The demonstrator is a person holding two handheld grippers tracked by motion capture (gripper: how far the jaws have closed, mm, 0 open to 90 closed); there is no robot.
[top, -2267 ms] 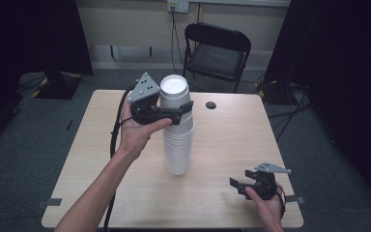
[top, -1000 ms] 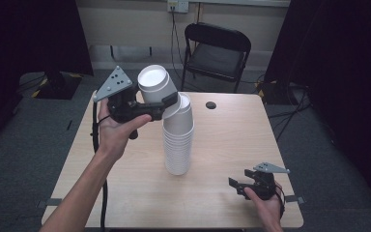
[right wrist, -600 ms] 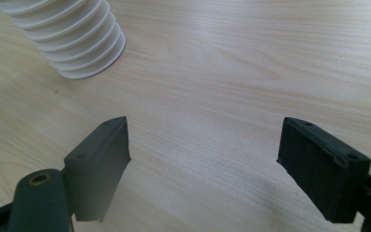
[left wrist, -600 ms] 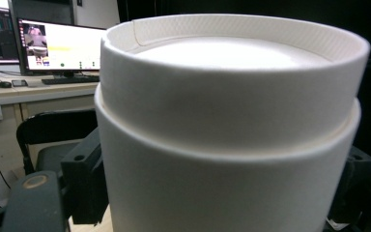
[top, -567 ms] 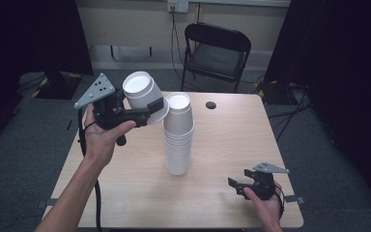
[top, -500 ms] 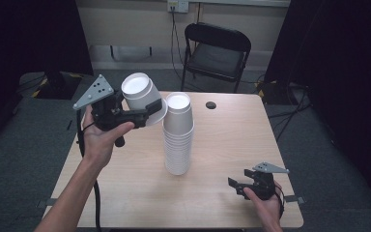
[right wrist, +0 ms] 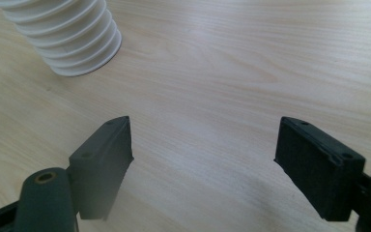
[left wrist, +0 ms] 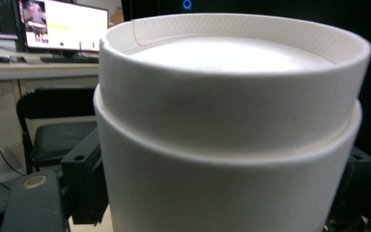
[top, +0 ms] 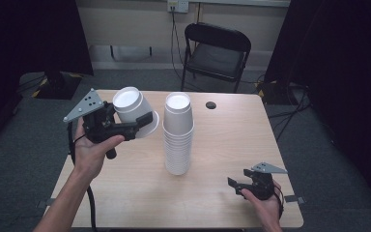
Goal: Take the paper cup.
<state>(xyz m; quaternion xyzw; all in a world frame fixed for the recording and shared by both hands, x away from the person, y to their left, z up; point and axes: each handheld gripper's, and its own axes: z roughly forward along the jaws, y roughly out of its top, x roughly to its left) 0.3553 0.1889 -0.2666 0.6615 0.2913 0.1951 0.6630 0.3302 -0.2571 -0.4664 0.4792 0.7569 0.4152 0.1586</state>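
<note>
**One cup lifted clear of the stack**

While the left gripper is clamping its black jaws on the flared rim end of a single white foam cup, the person is holding that cup in the air, tilted with its closed base pointing up and away, to the left of the tall stack of white foam cups and well apart from it. Tilting it this way is probably keeping the cup free of the stack's top so that it is not dragging a second one along. In the left gripper view the cup's ribbed base and wall are sitting right against the camera, with a jaw showing at each side, which suggests a grip across the cup's width.

The stack itself is standing upside down near the middle of the pale wooden bench, untouched by either tool. The right gripper is resting low on the bench near its front right corner, jaws wide apart with nothing between them, likely waiting out of the way. Its own view is showing the stack's lowest rims ahead and to the left. A black folding chair is standing behind the bench.
</note>
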